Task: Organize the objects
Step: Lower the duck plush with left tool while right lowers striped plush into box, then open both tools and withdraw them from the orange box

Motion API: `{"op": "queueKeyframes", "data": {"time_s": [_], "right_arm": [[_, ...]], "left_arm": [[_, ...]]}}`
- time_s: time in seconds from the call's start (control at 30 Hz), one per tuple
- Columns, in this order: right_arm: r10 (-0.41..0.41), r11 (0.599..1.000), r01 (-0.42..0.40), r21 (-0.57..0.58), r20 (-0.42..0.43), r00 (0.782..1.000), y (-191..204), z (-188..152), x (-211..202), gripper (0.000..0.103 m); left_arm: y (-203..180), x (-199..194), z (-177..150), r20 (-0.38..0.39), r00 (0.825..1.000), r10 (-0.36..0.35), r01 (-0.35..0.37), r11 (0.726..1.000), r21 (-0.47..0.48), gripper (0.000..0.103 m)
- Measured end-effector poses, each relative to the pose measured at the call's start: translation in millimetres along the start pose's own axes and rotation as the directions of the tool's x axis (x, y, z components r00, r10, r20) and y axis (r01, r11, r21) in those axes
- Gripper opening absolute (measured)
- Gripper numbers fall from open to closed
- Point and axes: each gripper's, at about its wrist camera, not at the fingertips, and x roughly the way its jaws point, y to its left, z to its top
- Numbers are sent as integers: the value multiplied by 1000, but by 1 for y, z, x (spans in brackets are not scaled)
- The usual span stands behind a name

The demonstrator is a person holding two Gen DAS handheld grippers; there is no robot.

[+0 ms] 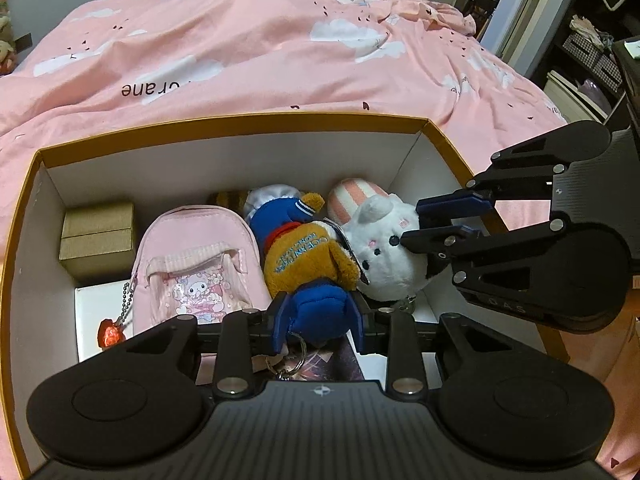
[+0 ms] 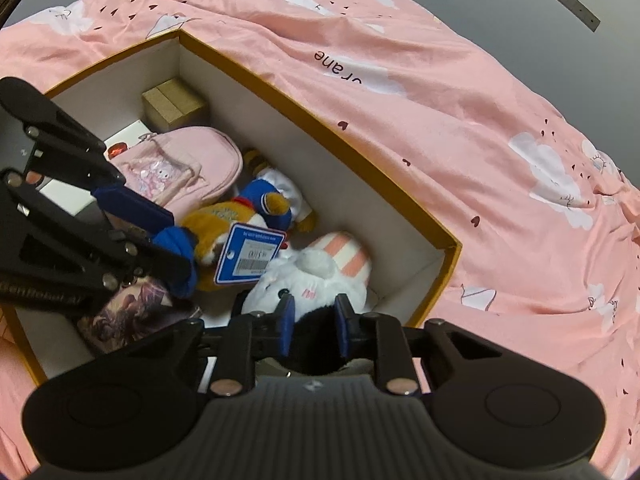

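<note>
The left tongs point(image 1: 319, 322) pinch the blue foot of a brown plush dog point(image 1: 308, 256) lying inside an orange-rimmed box point(image 1: 240, 120) on the pink bed point(image 1: 260, 48). The right tongs point(image 2: 314, 326) pinch the black part of a white bunny plush point(image 2: 316, 276) just beside the dog. A pink mini backpack point(image 1: 196, 264) and 1 gold gift box point(image 1: 98, 236) lie in the same box, left of the dog

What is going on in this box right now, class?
Both grippers are placing plush toys into the box on the bed. The left gripper is shut on the bear's blue leg; the right gripper is shut on the bunny's black part. A pouch lies alongside.
</note>
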Motion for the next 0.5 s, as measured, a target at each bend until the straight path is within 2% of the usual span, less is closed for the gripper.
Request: {"op": "queueKeyframes", "data": {"time_s": [0.13, 0.23, 0.5], "right_arm": [[-4, 1000, 4, 11, 18, 1000, -2, -1, -7, 28], [-10, 999, 8, 48, 49, 999, -5, -5, -22, 28], [-2, 980, -38, 194, 204, 979, 9, -37, -95, 29]], "left_arm": [[-3, -11, -3, 48, 999, 16, -17, 1000, 8, 35], [-7, -28, -5, 103, 995, 11, -12, 1000, 11, 35], [-34, -89, -31, 227, 973, -36, 32, 999, 21, 36]]}}
